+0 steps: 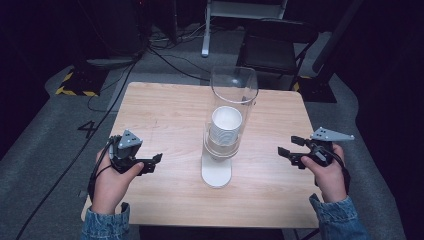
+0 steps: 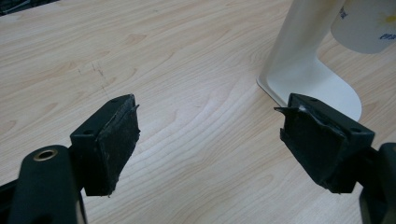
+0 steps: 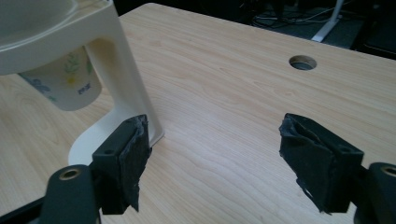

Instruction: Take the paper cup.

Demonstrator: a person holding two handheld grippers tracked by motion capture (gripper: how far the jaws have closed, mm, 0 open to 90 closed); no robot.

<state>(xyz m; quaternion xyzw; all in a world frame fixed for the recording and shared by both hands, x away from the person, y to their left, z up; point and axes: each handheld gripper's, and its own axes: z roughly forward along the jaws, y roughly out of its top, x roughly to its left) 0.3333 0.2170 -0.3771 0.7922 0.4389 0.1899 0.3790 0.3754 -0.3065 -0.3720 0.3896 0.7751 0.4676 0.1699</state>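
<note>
A cup dispenser point(image 1: 225, 130) stands mid-table: a clear tube on a cream stand with a flat base point(image 1: 216, 174). A stack of white paper cups point(image 1: 226, 125) sits inside the tube. The lowest cup point(image 3: 65, 84), printed with flowers, hangs out under the holder point(image 2: 366, 25). My left gripper point(image 1: 152, 163) hovers left of the base, open and empty. My right gripper point(image 1: 290, 150) is open and empty to the right of the dispenser. In the left gripper view the gripper point(image 2: 208, 149) faces the stand's base point(image 2: 308, 79). In the right gripper view the gripper point(image 3: 212, 161) points past the stand point(image 3: 121, 79).
The wooden table point(image 1: 165, 115) has a round cable hole point(image 3: 302, 62) near its far edge. Beyond the table stand a dark chair point(image 1: 272, 50), cables on the floor and a black-and-yellow striped base point(image 1: 77, 82).
</note>
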